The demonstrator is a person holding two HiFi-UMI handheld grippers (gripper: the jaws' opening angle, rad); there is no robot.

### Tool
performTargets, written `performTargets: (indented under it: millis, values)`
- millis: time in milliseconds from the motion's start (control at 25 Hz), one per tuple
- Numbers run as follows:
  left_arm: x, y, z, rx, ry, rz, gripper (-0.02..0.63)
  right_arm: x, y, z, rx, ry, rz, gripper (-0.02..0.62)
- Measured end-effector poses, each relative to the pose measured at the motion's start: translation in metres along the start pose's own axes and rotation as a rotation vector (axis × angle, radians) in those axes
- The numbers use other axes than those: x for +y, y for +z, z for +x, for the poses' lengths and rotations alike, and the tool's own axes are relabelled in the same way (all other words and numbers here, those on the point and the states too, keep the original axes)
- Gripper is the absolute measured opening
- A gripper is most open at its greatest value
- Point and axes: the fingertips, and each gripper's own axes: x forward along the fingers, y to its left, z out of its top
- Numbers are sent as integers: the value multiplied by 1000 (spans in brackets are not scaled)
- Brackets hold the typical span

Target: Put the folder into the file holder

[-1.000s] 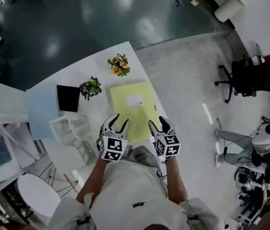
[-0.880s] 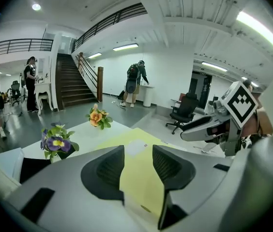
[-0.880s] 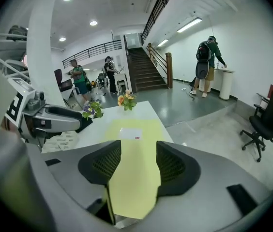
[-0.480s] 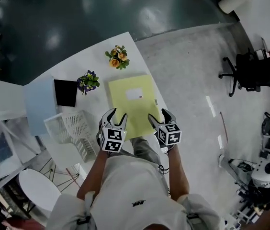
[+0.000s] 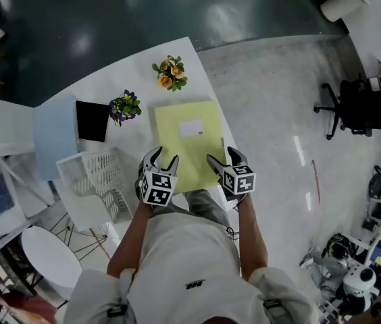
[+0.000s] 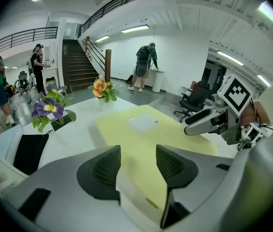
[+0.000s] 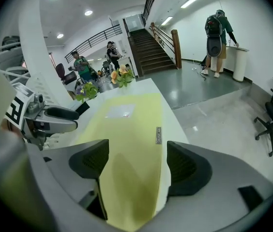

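Your folder [image 5: 189, 150]: matt yellow card, white paper label [image 5: 191, 128]; worktop [image 5: 130, 79] smooth white; file holder [image 5: 103, 181] white plastic lattice; floor [image 5: 109, 12] dark, glossy.

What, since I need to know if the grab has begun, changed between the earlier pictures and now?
The left tool and right tool came down to the near edge of the yellow folder, and their jaws have just been opening. The folder shows between them, not pinched. The folder and the file holder stayed put.

Pale yellow flat folder [image 5: 189, 150], white label [image 5: 191, 128]; white wire-mesh file holder [image 5: 99, 184]; white counter [image 5: 136, 79]; orange flower bunch [image 5: 170, 73], purple flower bunch [image 5: 125, 106].
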Motion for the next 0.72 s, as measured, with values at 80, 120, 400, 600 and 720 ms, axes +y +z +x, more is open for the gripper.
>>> performTargets:
  millis: [80, 120, 400, 600, 720]
  values:
    - [1, -4, 5, 13, 4, -2, 249, -3, -4, 7, 16, 3, 7, 400]
    - [1, -7, 7, 20, 5, -4, 254, -3, -7, 9, 24, 7, 10, 431]
    - [1, -17, 18, 52, -5, -39, 292, 2, -20, 22, 69, 87, 33, 503]
    - [-1, -26, 23, 75, -19, -66, 324, 0, -26, 27, 82, 114, 60, 509]
    - [-1, -29, 26, 84, -26, -88, 330, 2, -28, 29, 85, 146, 90, 508]
